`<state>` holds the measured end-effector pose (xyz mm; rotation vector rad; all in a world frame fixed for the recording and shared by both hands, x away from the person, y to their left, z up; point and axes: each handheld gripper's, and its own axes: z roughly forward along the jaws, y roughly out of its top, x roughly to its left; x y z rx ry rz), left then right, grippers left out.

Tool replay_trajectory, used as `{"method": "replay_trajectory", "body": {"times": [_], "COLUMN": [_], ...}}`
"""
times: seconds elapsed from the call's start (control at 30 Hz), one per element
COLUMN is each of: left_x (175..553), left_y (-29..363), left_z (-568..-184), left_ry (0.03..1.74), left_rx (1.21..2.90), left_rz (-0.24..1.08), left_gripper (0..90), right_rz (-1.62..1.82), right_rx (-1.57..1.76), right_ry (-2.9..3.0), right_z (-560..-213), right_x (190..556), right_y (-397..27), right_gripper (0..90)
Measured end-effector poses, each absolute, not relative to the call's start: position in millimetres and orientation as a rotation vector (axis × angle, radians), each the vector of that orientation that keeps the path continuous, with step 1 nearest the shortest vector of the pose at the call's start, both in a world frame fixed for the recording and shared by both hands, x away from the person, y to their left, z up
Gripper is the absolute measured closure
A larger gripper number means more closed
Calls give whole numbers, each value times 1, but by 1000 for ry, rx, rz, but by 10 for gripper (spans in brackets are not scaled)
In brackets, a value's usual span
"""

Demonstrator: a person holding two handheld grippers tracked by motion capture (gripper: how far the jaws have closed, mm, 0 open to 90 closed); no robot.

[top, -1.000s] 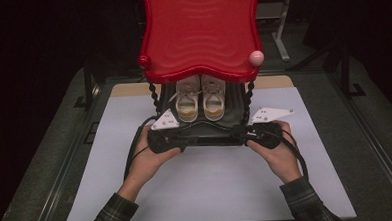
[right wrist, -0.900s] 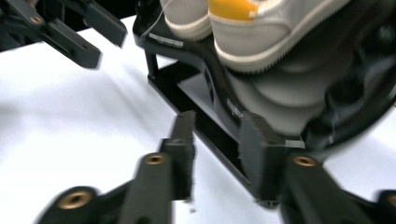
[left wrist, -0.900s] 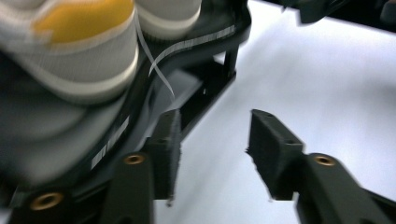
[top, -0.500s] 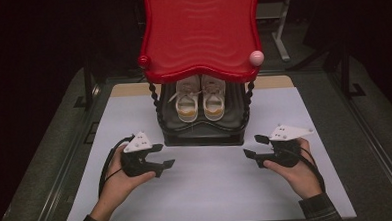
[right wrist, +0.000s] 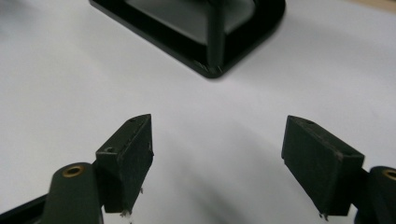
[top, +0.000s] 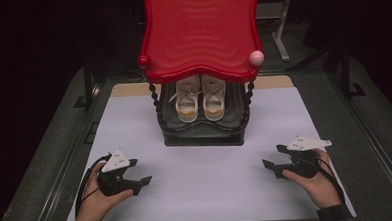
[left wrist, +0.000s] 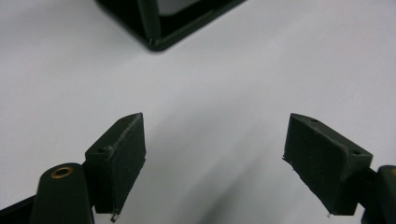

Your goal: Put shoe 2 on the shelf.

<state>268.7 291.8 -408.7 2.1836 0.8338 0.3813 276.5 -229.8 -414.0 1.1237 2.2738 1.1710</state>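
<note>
Your left gripper (top: 143,175) sits low at the near left of the white mat (top: 134,123), its jaws pointing toward 2 o'clock. They have just been opening and stand wide with nothing between them; the left gripper view shows bare mat between the pads (left wrist: 122,158) and a bottom corner of the shoe rack (left wrist: 156,42) ahead at 11 o'clock. The shoe rack (top: 203,135) stands at the middle of the mat toward its far side, with its black lower tier holding a pair of white sneakers (top: 201,98), toes toward you, under the red top shelf (top: 200,30). Its long axis runs left to right, and its front edge faces you. Your right gripper (top: 272,161) mirrors the left at the near right, pointing toward 10 o'clock, its jaws also just opened and empty. Both grippers lie well apart from the rack, about equally far. I judge either hand would reach its own front corner by travelling forward and inward.
</note>
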Motion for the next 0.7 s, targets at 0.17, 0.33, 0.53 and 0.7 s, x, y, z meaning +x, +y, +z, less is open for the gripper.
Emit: {"method": "replay_trajectory", "body": {"times": [0.17,0.33,0.53,0.7], "left_x": [265,263,261,262], "left_y": [306,316,323,330], "left_z": [-419,-431,-442,-448], "left_ry": [874,900,928,954], "left_rx": [2201,2233,2249,2205], "left_rz": [385,411,453,422], "left_gripper": [192,185,182,162], "right_rz": [1116,1045,992,973], "right_rx": [1212,1244,1264,1275], "right_ry": [2262,2258,2258,2258], "right_z": [-429,-442,-452,-456], "right_x": [270,265,261,260], "right_y": [-251,-266,-275,-277], "right_gripper": [223,209,190,172]}}
